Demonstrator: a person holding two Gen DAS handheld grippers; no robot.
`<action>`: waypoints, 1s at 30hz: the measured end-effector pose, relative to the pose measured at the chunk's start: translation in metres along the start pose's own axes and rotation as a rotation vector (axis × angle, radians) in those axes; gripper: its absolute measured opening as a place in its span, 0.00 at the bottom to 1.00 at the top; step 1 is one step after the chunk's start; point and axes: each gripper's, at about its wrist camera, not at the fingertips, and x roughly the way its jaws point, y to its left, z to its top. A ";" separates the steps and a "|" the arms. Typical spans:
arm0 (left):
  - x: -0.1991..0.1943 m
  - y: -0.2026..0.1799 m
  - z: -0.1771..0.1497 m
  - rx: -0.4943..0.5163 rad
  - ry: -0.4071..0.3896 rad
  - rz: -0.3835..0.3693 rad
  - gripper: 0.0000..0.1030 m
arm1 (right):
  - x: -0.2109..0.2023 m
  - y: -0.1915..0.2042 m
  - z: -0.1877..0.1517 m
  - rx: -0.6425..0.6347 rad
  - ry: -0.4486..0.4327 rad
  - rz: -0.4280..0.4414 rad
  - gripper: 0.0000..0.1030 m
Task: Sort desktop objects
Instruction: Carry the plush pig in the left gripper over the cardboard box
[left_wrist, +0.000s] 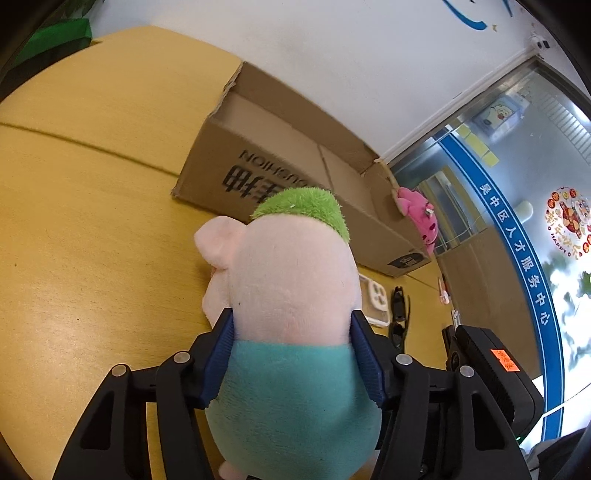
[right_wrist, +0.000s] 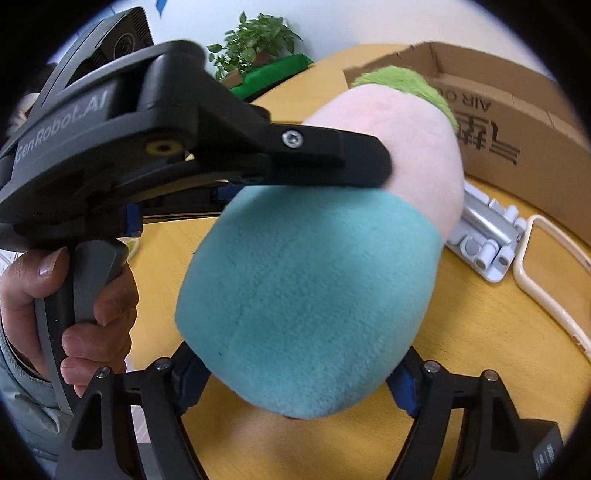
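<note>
A plush toy with a pink head, green hair and teal body is held above the yellow table. My left gripper is shut on the toy's neck, its blue pads pressing both sides. In the right wrist view the toy fills the middle, with the left gripper's finger across it. My right gripper sits around the toy's teal bottom, jaws wide; whether the pads touch is hidden. An open cardboard box lies behind the toy and also shows in the right wrist view.
A pink plush hangs on the box's right corner. A white device, black sunglasses and a black box lie to the right. A white folding stand and a beige frame lie near the box. A potted plant stands behind.
</note>
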 end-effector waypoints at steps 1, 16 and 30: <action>-0.004 -0.008 0.001 0.016 -0.012 -0.002 0.62 | -0.008 0.002 0.000 -0.013 -0.021 0.000 0.77; -0.061 -0.164 0.146 0.452 -0.265 -0.115 0.62 | -0.160 -0.017 0.109 -0.170 -0.380 -0.184 0.77; -0.075 -0.216 0.260 0.548 -0.375 -0.140 0.62 | -0.222 -0.048 0.218 -0.230 -0.472 -0.244 0.77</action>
